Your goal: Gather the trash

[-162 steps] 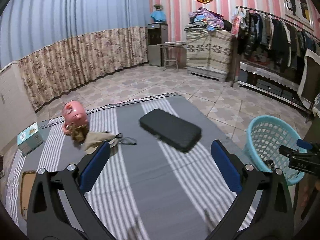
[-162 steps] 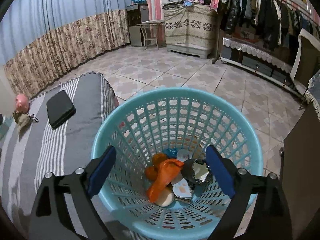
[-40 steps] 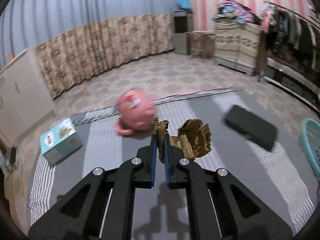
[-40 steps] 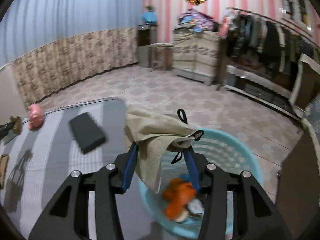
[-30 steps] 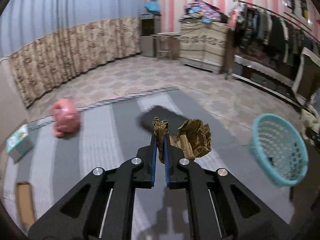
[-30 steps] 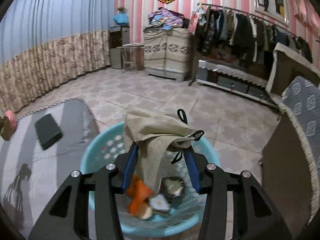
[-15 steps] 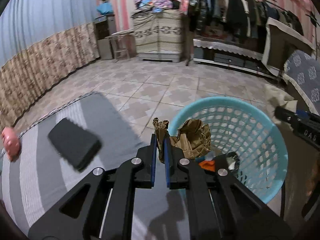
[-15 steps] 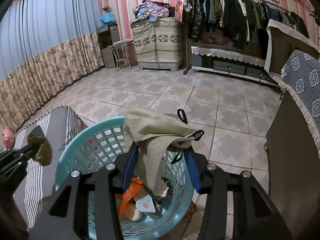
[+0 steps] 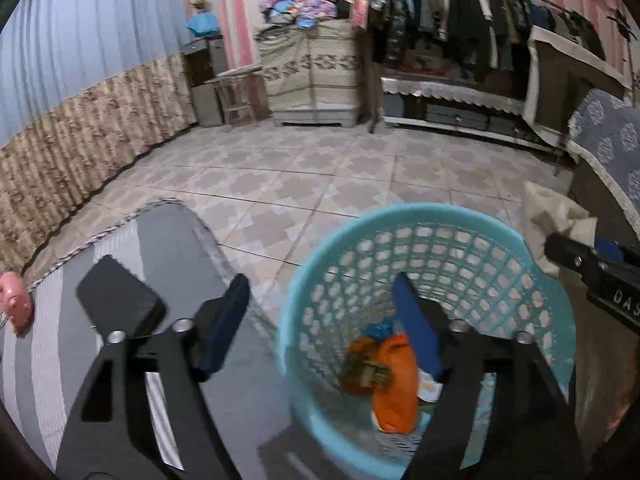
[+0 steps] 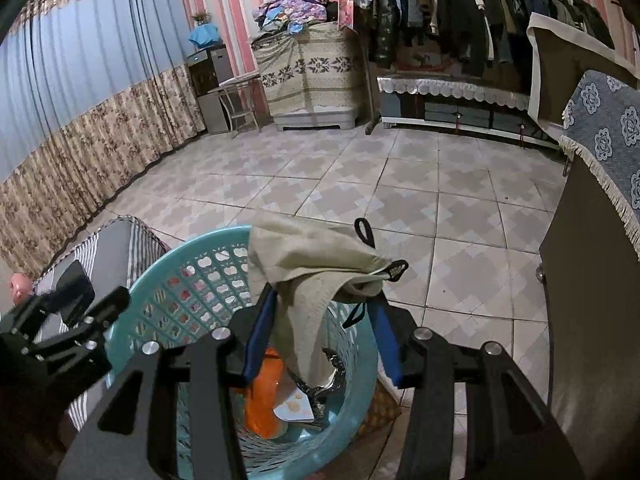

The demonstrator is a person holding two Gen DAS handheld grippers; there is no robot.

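**Two grippers over a blue trash basket, one empty, one holding cloth**

Seen from the left wrist: left gripper point(image 9: 320, 304) spread wide, blue-padded fingers point(image 9: 224, 322) far apart, nothing between them. Just below and ahead, a round turquoise plastic basket point(image 9: 500, 248) with lattice walls, standing on the tiled floor beside a grey-striped mattress point(image 9: 180, 240). Inside the basket, at the bottom: an orange wrapper point(image 9: 394, 384), a brown crumpled scrap point(image 9: 366, 372) lying against it, blurred, possibly paper or fabric, and a bit of blue beyond. On the mattress, a flat black case point(image 9: 118, 300) near the left finger, and a pink toy point(image 9: 16, 306) at the far left edge.

Seen from the right wrist: right gripper point(image 10: 322, 330) partly closed, clamped on a beige cloth point(image 10: 308, 268) with a black cord loop point(image 10: 364, 230). Cloth bunched above the fingers and draped down between them, hanging over the basket point(image 10: 168, 264) opening, its lower end inside the rim. Below it, the orange wrapper point(image 10: 262, 404), a white paper piece and dark foil on the basket floor. Left gripper point(image 10: 76, 312) visible at the left of the basket rim.

Background: blue and floral curtains point(image 10: 80, 92), a rack of dark clothes point(image 10: 460, 12), pink striped wall.
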